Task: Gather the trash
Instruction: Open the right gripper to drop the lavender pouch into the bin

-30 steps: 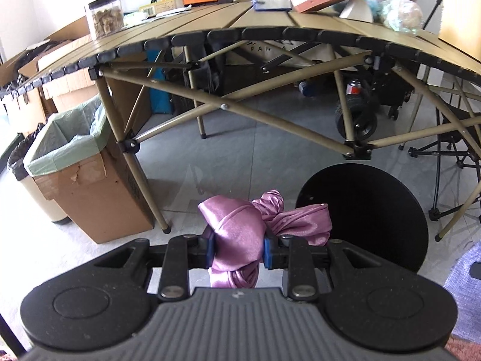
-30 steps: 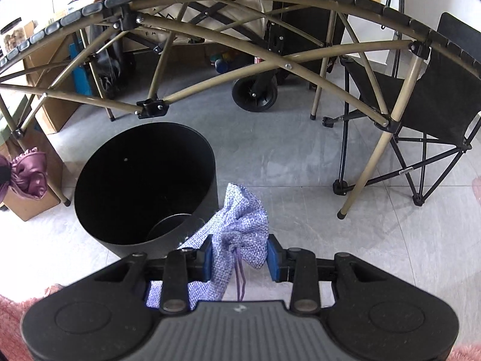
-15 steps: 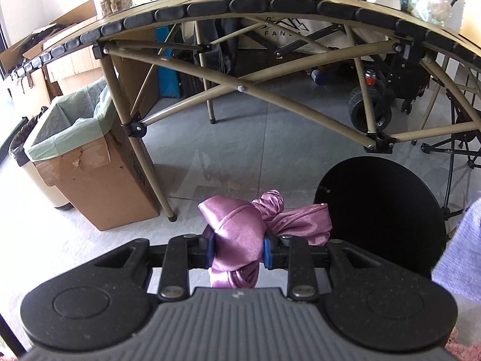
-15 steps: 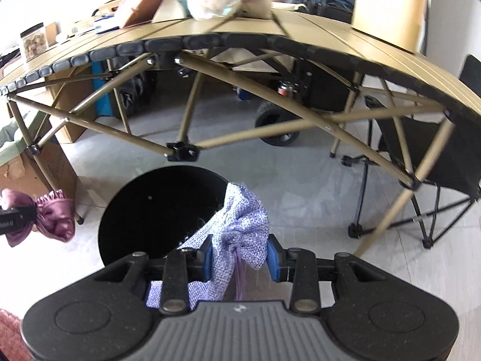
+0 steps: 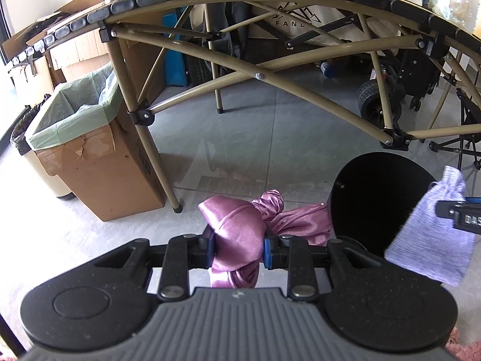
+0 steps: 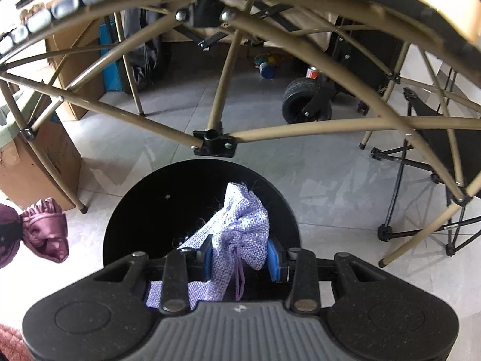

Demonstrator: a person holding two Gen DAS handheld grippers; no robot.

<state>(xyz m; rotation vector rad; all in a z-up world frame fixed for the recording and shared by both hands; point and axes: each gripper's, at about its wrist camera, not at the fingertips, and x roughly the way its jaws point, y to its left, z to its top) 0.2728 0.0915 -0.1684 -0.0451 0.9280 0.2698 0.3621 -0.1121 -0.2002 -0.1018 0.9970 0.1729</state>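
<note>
Grey tile floor (image 5: 255, 138) under a folding desk (image 5: 270, 69), with a black bin (image 6: 135, 210) near its legs. Left gripper (image 5: 237, 245) has its fingers clamped on a pink satin bundle (image 5: 234, 228), left of the bin. Right gripper (image 6: 240, 254) pinches a lavender knit pouch (image 6: 240, 225) right over the bin's opening

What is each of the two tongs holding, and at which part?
Left tongs: pink satin pouch, pinched across its bunched middle. Right tongs: lilac knitted drawstring pouch, pinched near its gathered neck.
</note>
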